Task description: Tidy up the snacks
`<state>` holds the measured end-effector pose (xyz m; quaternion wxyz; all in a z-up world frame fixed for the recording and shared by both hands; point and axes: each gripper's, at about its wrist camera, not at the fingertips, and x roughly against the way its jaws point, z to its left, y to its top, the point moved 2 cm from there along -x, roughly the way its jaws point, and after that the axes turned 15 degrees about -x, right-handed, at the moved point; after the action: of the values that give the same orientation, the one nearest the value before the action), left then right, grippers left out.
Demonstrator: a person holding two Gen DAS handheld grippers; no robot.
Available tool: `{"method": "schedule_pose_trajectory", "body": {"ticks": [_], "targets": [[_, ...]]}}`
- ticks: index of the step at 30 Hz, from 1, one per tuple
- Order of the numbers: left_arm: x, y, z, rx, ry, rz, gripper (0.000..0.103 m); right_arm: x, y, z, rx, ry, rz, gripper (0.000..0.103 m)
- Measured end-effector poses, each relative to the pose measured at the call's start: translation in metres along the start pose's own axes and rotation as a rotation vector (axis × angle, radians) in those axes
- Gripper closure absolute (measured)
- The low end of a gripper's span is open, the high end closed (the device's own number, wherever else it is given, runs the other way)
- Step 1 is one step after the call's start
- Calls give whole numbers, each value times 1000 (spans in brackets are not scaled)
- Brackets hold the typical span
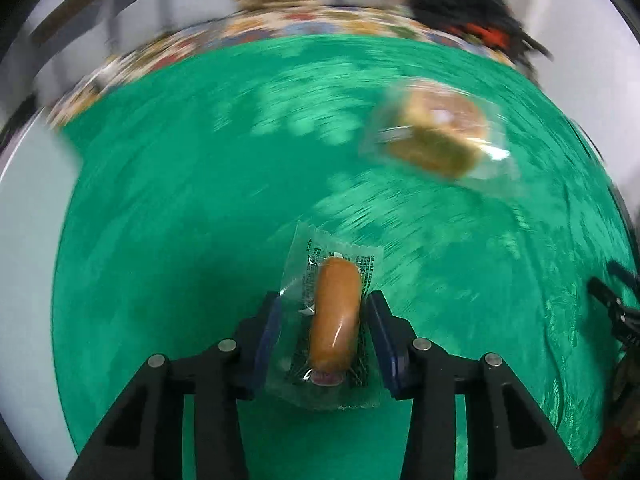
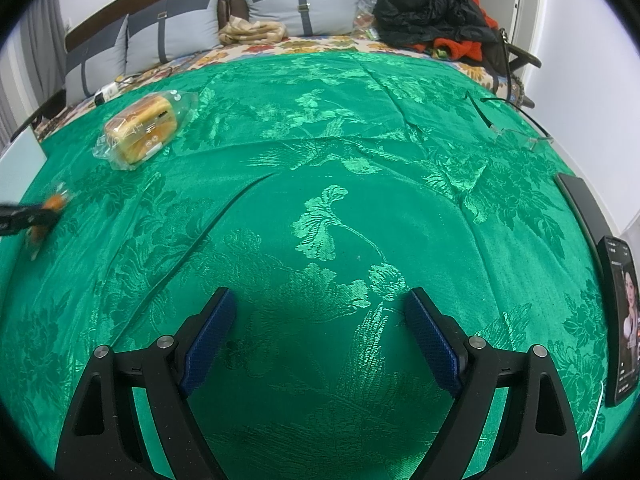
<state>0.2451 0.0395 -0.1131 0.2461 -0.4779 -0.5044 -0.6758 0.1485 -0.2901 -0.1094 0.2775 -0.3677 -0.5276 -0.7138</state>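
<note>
Left tongs (image 1: pixel 326 312): blue textured pads closed against a wrapped sausage (image 1: pixel 334 316), a smooth orange-brown cylinder with rounded ends, sealed in a clear, crinkled film wrapper with printed text along its edges. The sausage lies lengthwise between the pads, its far end projecting past the tips; the wrapper's flat seams spread out to both sides. Background in the left wrist view is motion-blurred. Ahead of the left tongs and to their right lies a packaged bread (image 1: pixel 436 136), a soft, blocky golden-brown loaf piece in a glossy transparent bag, resting on the green bedspread (image 1: pixel 180 200), a shiny damask fabric woven with flower and bird patterns. Right tongs (image 2: pixel 320 312): black arms, blue ribbed pads, standing wide apart with nothing between them, only the bedspread beneath. Well to the right of the right tongs a phone (image 2: pixel 622 320) lies flat, its screen lit.
</note>
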Motion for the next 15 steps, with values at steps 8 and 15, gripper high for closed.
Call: {"method": "schedule_pose_trajectory", "body": {"ticks": [8, 15], "targets": [[13, -57, 26, 124, 101, -34, 24, 0, 0, 0, 0, 0, 0, 14], [0, -66, 23, 90, 166, -130, 0, 0, 0, 0, 0, 0, 0, 14]]}}
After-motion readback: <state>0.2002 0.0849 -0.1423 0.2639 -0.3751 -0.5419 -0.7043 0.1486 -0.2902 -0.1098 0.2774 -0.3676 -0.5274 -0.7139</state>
